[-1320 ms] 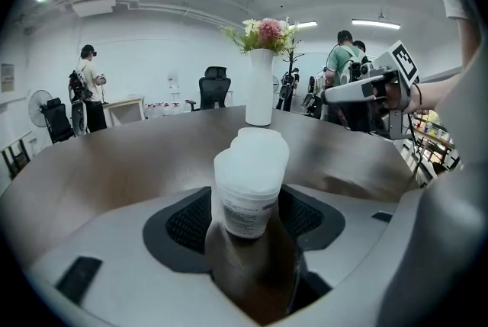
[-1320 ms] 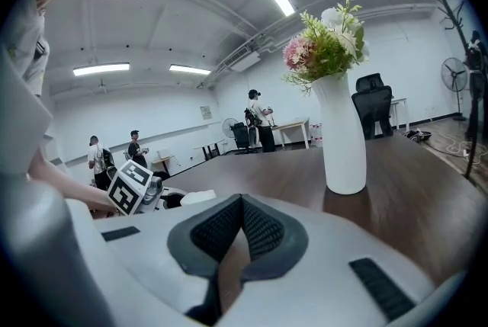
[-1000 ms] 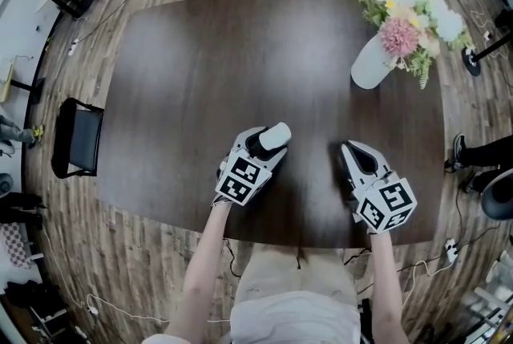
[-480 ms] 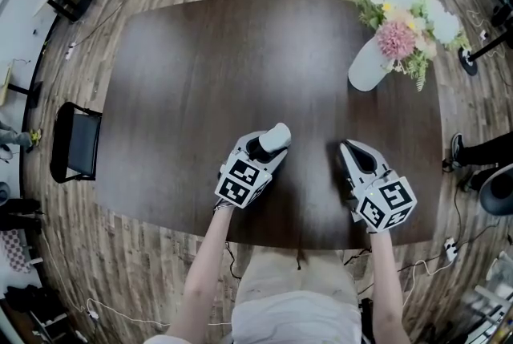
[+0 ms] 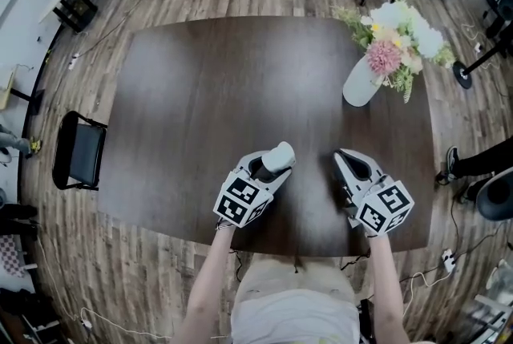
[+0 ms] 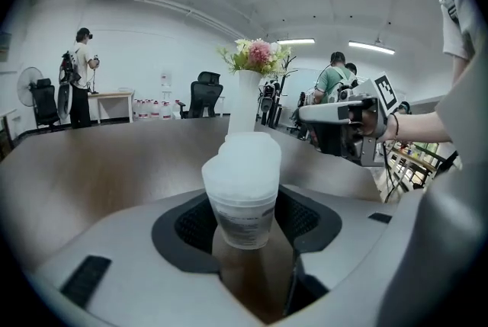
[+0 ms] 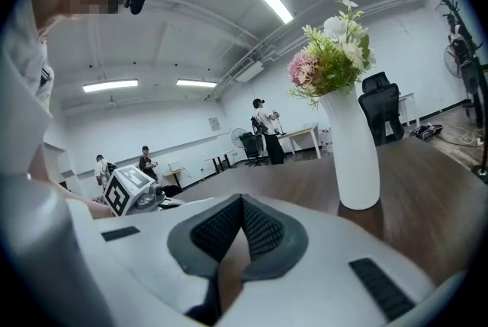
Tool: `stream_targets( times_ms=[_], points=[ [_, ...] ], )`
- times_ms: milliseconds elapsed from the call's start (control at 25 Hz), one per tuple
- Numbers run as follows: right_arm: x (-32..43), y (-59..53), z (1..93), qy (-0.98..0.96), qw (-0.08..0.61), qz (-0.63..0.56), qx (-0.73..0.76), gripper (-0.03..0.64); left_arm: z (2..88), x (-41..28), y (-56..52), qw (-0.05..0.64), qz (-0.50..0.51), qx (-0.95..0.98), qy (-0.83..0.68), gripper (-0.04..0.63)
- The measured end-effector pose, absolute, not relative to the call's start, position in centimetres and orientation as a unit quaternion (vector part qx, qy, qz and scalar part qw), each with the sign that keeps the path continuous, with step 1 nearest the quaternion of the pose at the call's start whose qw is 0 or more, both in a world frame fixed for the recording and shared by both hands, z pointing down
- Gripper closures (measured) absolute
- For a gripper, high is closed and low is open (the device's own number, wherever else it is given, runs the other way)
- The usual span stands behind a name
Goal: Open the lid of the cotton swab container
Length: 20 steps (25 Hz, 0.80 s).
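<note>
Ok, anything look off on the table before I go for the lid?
Nothing stands out. The cotton swab container sits lid-on between the left gripper's jaws, which have just been closing on it; nothing spilled. The flower vase stands upright, and the right gripper is shut and empty.

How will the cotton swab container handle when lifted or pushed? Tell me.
The cotton swab container is probably light, since it looks like thin translucent plastic. Its smooth, slightly tapered wall may slip in a loose grip. Being tall and narrow, it seems apt to tip if pushed high up.
</note>
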State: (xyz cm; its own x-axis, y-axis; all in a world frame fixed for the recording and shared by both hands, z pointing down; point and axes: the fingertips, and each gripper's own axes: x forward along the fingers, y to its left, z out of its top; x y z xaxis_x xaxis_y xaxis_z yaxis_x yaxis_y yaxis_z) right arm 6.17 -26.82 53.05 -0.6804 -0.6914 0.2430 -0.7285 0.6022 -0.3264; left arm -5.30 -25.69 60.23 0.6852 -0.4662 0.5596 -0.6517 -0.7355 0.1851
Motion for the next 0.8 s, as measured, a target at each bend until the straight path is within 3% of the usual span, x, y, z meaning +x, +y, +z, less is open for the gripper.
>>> stream_targets(
  times_ms=[400,800],
  points=[
    [5.5,-25.1,47.4,-0.934,-0.011,0.182,0.308,0.595,53.9,-3.8,-22.4,0.158,0.247,0.917,-0.27,0.354],
    [2.3,-22.0,41.9,-0.972,-0.014,0.15,0.181,0.594,48.2,-3.6,-19.6,0.121,0.238,0.935,-0.233,0.354]
  ],
)
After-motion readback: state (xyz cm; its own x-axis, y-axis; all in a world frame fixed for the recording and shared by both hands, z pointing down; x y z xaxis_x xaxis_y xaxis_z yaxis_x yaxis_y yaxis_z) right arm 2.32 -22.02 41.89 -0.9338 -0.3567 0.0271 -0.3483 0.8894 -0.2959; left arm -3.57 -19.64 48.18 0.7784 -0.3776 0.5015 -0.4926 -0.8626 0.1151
